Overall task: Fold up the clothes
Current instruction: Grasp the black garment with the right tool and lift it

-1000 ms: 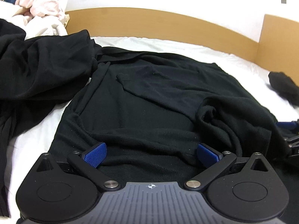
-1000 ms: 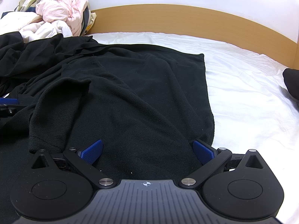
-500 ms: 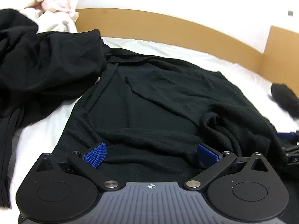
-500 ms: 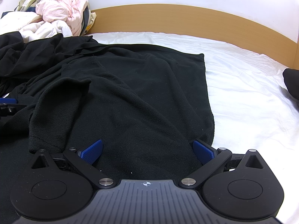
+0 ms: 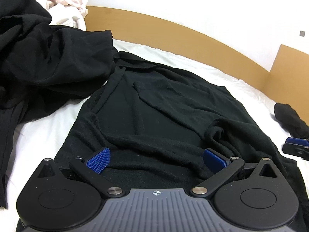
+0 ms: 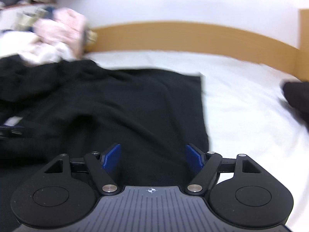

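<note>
Raised since a second before, the right gripper [image 6: 153, 159] was seen with its blue-padded jaws closing from full width, black cloth between them but not yet pressed. By the left gripper [image 5: 156, 160], jaws spread wide, a ridge of the same black fleece garment [image 5: 164, 106] was straddled, not gripped. That garment was spread flat on the white bed sheet [image 6: 241, 100], flanked by a heap of black clothes [image 5: 38, 58] beneath a curved wooden headboard [image 5: 173, 31].

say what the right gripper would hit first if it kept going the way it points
Most likely the black garment on the bed; the right gripper angles down over it, jaws closing with its cloth between them. Blur leaves depth unclear.
</note>
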